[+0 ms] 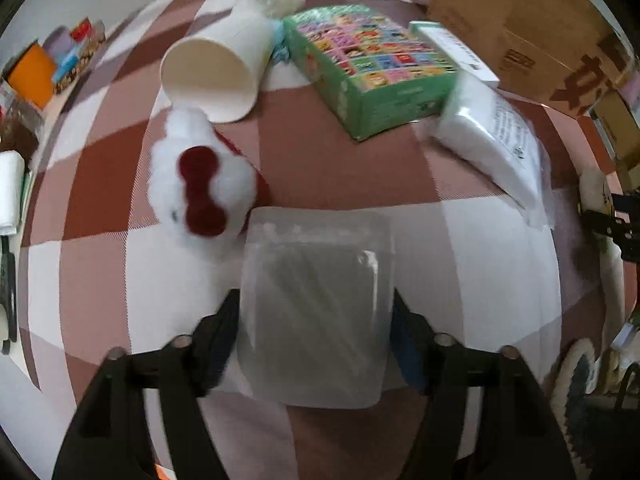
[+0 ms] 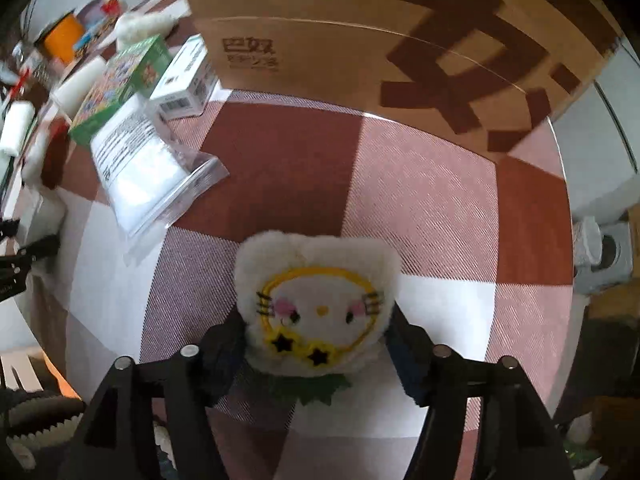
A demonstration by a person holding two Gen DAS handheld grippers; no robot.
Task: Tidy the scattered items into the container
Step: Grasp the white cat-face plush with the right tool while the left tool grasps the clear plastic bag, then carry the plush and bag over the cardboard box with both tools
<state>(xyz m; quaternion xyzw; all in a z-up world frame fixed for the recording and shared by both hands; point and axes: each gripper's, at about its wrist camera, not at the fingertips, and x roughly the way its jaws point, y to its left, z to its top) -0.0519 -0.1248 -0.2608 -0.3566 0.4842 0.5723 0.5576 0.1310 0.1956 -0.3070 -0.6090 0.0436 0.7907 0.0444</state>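
so both claws look mid-pickup: left claw (image 1: 314, 340) pinching the clear pouch (image 1: 316, 304), right claw (image 2: 318, 344) squeezing the white plush (image 2: 318, 304) on the checkered bed (image 2: 440, 200), next i'd guess lift both into the cardboard box (image 2: 360, 40) just behind.

checkered cloth (image 2: 280, 152) underneath (reddish-brown, pink and white squares).

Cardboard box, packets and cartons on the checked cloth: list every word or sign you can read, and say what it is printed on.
Cardboard box: large brown characters and a small printed mark, cut off and blurred; not readable.
Clear bag: label text too small.
White carton: barcode, print too small.
Green box: cartoon tiles, print blurred.
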